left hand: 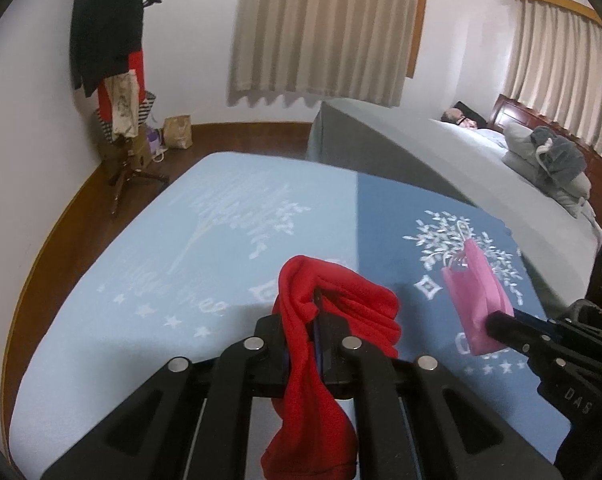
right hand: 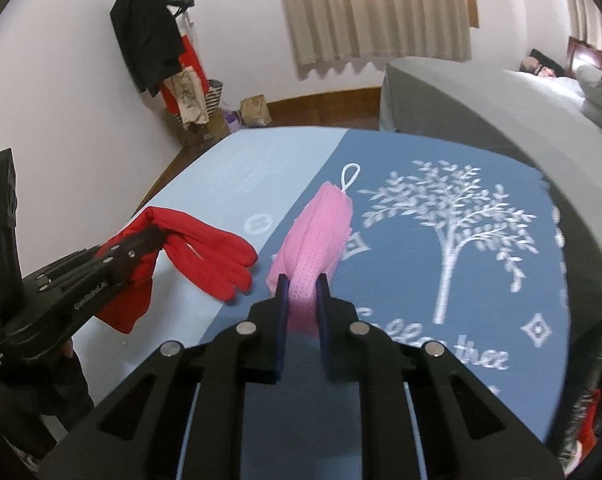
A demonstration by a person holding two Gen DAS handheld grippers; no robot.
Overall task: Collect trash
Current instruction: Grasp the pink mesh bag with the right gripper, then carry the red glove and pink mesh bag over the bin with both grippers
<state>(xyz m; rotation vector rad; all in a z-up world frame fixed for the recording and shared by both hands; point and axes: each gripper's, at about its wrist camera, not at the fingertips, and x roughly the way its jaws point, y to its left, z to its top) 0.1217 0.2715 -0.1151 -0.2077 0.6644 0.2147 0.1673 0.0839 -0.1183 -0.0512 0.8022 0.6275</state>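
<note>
My left gripper [left hand: 318, 312] is shut on a red fleece cloth [left hand: 333, 320] that drapes over both sides of its jaws, lifted off the blue mat [left hand: 181, 260]. From the right wrist view the same red cloth [right hand: 205, 248] hangs from the left gripper [right hand: 157, 236] at the left. My right gripper [right hand: 301, 284] is shut on a pink mesh cloth [right hand: 317, 232] with a white loop at its far end, raised above the dark blue half of the mat [right hand: 421, 300]. The left wrist view shows the pink cloth [left hand: 475, 296] dangling from the right gripper [left hand: 497, 320].
The mat is printed with white trees and stars. A grey bed [left hand: 441, 152] with pillows and folded clothes lies to the right. A coat stand [left hand: 113, 60] with clothes, a paper bag [left hand: 177, 132] and wooden floor are at the far left. Curtains hang behind.
</note>
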